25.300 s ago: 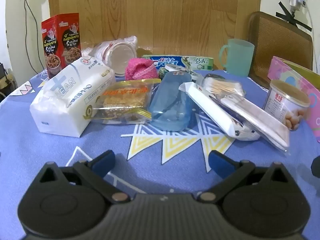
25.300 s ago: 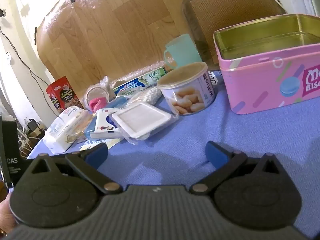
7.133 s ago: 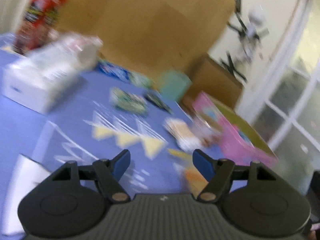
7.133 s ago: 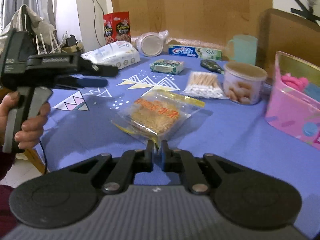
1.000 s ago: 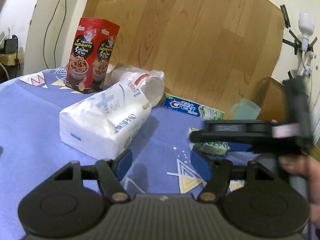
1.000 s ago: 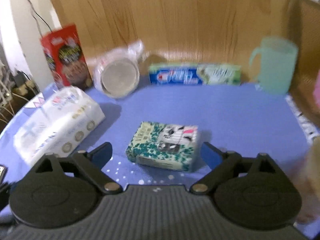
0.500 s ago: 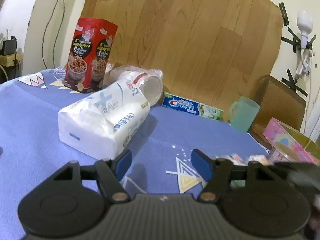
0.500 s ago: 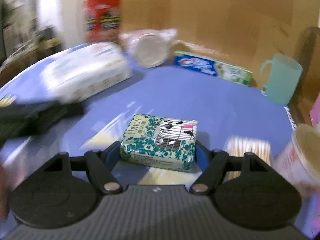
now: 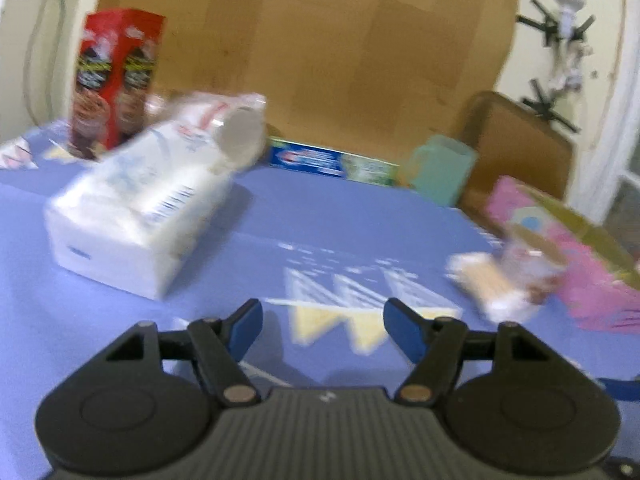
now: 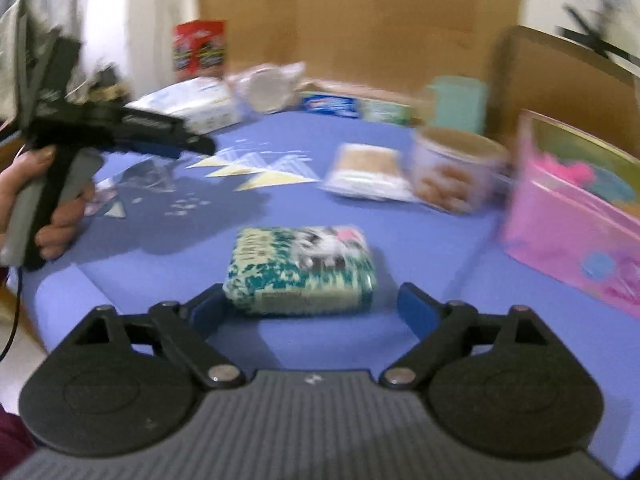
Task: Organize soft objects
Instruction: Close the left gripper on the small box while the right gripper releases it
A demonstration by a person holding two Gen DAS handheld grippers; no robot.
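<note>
Right gripper (image 10: 311,307): fingers (image 10: 416,309) spread apart, with the green-patterned tissue pack (image 10: 301,271) lying on the desk (image 10: 440,240) between them. The left finger appears to touch the pack's near left corner; the right finger stands clear of it. Motion blur leaves the exact contact uncertain.

Beyond the pack, toward the right, a pink tin (image 10: 576,216) stands open at the desk edge, with a pink soft item (image 10: 564,170) visible inside. Just beside the tin stands a round can (image 10: 452,168), and next to it lies a packet of cotton swabs (image 10: 370,172).

Left gripper (image 9: 322,327): fingers (image 9: 246,326) held wide apart over bare blue cloth printed with yellow triangles, gripping nothing. In the right wrist view the same tool (image 10: 120,128) is seen at the left, held by the person's left hand (image 10: 48,204) above the desk.

Ahead and to the left of the left gripper lies a large white tissue package (image 9: 136,208). Behind it stand a red box (image 9: 114,84) and a wrapped stack of cups (image 9: 232,128) lying on its side. A toothpaste carton (image 9: 332,162) lies along the wooden board, with a green mug (image 9: 442,170) near its right end.
</note>
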